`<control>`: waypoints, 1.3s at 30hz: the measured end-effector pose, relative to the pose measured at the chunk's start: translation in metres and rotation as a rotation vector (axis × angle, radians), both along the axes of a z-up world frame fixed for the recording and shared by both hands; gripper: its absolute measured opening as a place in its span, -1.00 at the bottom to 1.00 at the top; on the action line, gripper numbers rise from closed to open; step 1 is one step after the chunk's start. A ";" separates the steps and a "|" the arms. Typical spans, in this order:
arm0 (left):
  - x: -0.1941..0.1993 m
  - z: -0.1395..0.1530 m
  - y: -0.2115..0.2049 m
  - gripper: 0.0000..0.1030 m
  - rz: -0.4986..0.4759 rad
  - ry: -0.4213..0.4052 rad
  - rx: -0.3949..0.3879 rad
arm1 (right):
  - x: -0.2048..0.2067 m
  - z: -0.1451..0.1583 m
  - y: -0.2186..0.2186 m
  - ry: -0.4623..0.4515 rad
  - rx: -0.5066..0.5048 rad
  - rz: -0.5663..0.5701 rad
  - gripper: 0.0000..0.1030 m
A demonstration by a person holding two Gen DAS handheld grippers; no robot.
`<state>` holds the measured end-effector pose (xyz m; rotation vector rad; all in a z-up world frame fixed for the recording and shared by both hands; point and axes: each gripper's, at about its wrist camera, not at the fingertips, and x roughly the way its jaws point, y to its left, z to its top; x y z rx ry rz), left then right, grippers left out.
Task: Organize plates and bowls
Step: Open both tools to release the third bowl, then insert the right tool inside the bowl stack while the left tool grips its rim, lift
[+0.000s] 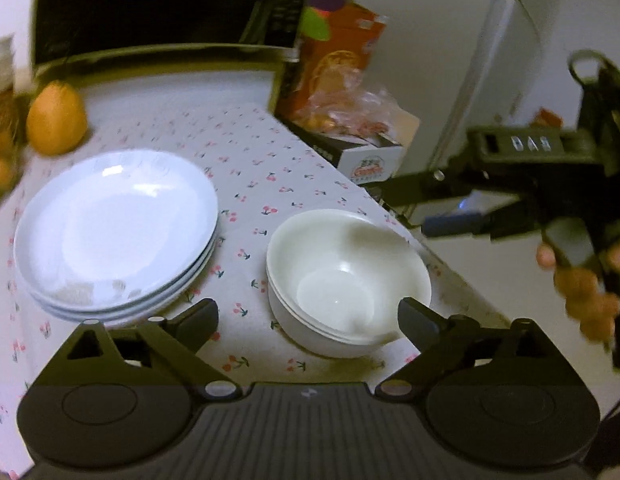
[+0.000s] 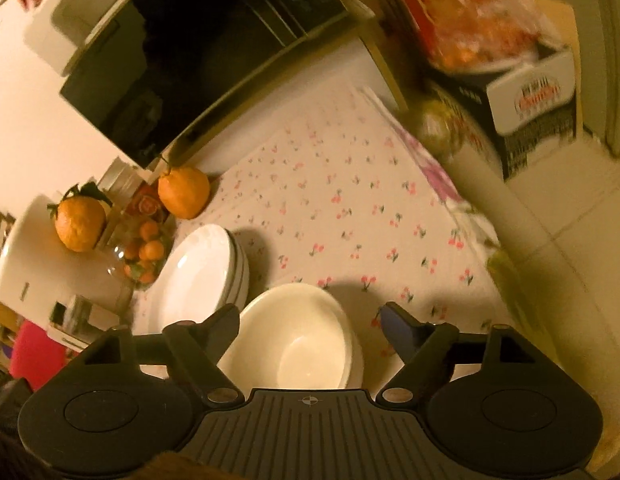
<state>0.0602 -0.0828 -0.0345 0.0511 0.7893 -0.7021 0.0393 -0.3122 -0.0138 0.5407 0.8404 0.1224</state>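
The left gripper (image 1: 308, 318) fills the bottom of the left wrist view with its jaws spread wide and nothing between them. Its right fingertip (image 1: 416, 318) overlaps the near rim of the bowls (image 1: 348, 280), though contact cannot be judged. The bowls sit centre-right: cream-white, glossy, nested in a stack, with three rims seeming to show. At centre-left lie the plates (image 1: 116, 228), pale bluish-white, shallow and stacked, with a smudge near the front lip of the top one. Both stacks rest on a cloth (image 1: 262, 168) printed with small cherries, close together but apart. An orange (image 1: 56, 118) sits at upper left, below a dark microwave (image 1: 158, 8). At the right edge the right gripper (image 1: 450, 204) is seen side-on, held by a hand (image 1: 586, 284); its jaws cannot be read here.

In the right wrist view the right gripper (image 2: 310, 322) also stands wide and empty, with the bowls (image 2: 298, 338) between and beyond its fingers at lower centre. The plates (image 2: 198, 276) lie just left of them, nearly touching. Two oranges (image 2: 184, 192) sit at centre-left.
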 end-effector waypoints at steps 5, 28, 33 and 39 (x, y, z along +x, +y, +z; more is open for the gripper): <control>-0.004 -0.007 -0.008 0.94 -0.077 -0.039 0.032 | -0.001 -0.007 0.011 -0.038 -0.087 0.075 0.65; 0.006 -0.027 -0.031 0.92 -0.175 -0.059 0.120 | 0.016 -0.037 0.025 0.113 -0.161 0.092 0.65; 0.005 -0.027 -0.033 0.84 -0.196 -0.054 0.119 | 0.018 -0.037 0.020 0.135 -0.114 0.063 0.62; 0.003 -0.027 -0.037 0.79 -0.216 -0.058 0.133 | 0.018 -0.037 0.019 0.148 -0.107 0.050 0.28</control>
